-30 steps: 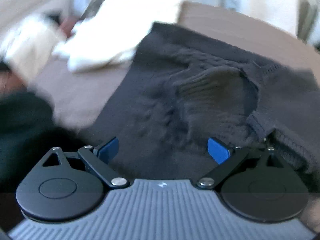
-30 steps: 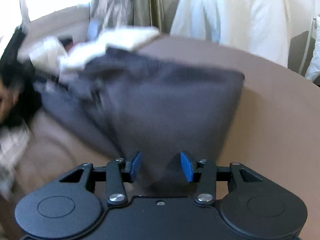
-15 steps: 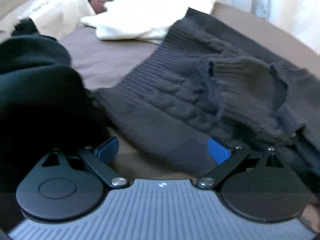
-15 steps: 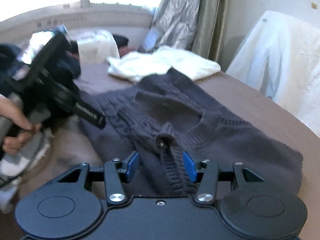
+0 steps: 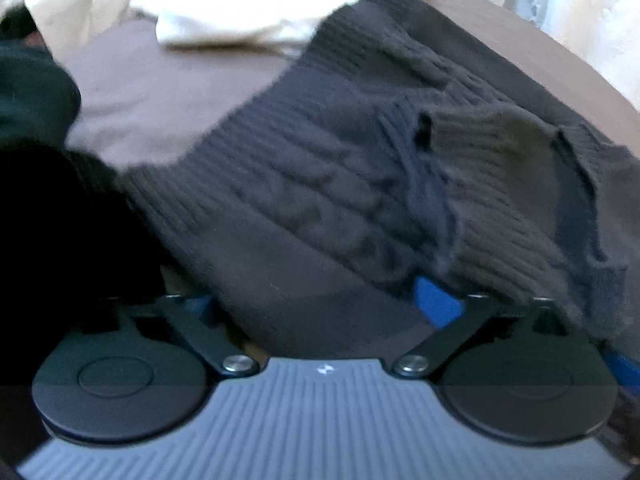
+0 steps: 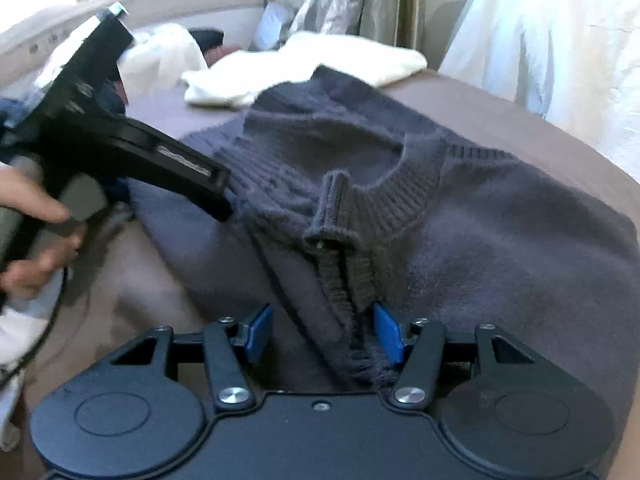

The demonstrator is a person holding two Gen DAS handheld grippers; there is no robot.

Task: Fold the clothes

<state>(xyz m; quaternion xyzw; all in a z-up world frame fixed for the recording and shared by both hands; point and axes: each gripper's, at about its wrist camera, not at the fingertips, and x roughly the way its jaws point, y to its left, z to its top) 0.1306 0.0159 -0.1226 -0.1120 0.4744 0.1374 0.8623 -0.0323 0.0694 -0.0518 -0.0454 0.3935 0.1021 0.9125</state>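
Dark grey cable-knit sweater [image 6: 500,240] is lying partly doubled over on the brown bed [image 6: 520,120], ribbed collar facing up. Right gripper [image 6: 322,334], jaws standing fairly wide, is straddling a ribbed edge without pinching it. Left gripper [image 5: 320,304], jaws wide, is hovering low over the ribbed hem. Seemingly mid-fold; next move calls for closing on the thick, floppy knit. Cream garment [image 6: 304,68] is lying beyond

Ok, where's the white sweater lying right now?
The white sweater lies at the far side of the brown bed, just beyond the grey cardigan; in the left wrist view it sits top centre, touching the cardigan's far edge.
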